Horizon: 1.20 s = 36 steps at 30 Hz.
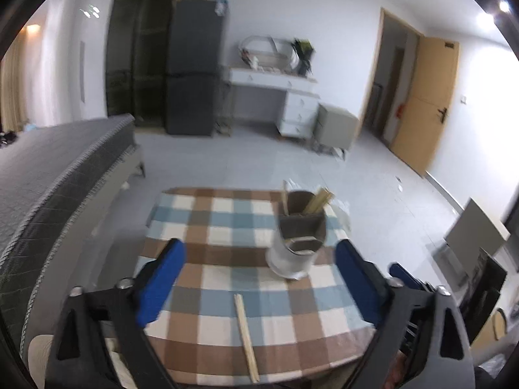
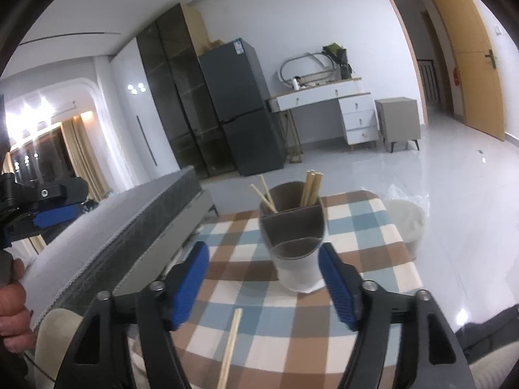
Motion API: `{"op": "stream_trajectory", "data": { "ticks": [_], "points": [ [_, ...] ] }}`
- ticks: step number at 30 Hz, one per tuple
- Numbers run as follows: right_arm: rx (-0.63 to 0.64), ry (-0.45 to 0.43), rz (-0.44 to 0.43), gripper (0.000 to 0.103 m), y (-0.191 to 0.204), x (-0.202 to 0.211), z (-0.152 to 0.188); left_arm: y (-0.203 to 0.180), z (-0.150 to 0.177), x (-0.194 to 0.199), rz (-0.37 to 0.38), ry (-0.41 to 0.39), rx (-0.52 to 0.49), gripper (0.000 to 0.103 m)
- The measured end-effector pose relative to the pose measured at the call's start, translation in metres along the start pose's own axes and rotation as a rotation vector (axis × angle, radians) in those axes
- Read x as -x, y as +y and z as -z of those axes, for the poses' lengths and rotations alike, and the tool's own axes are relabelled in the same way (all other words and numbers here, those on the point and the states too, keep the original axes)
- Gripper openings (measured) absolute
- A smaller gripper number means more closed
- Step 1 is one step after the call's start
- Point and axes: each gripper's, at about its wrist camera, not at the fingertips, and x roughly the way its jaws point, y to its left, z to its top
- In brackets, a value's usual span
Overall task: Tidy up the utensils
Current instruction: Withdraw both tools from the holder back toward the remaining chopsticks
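Wooden chopsticks are being sorted into a divided holder that stands upright toward the far end of a checked counter. Both tools are seen spread wide with nothing between the blue pads: the left tool and the right tool each hang above the near part of the counter, apart from the holder. One loose chopstick lies flat on the cloth near the front edge, running roughly away from the viewer, well short of the holder. Picking it up appears to be the step in hand; it would best be done by lowering one tool so the pads straddle the stick across its width near its middle, closing gently, then lifting it level before it is tipped upright over a compartment. One holder is counted, with three compartments visible. Two sticks are seen in the left rear compartment and about three in the right rear one, though that bundle cannot be counted exactly.
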Motion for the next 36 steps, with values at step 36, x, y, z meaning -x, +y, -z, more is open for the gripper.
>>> {"op": "stream_trajectory", "data": {
  "ticks": [36],
  "points": [
    [0.099,0.371,0.074,0.096,0.029,-0.087,0.062,0.084,0.099,-0.104,-0.18,0.161,0.115,0.098]
  ]
}}
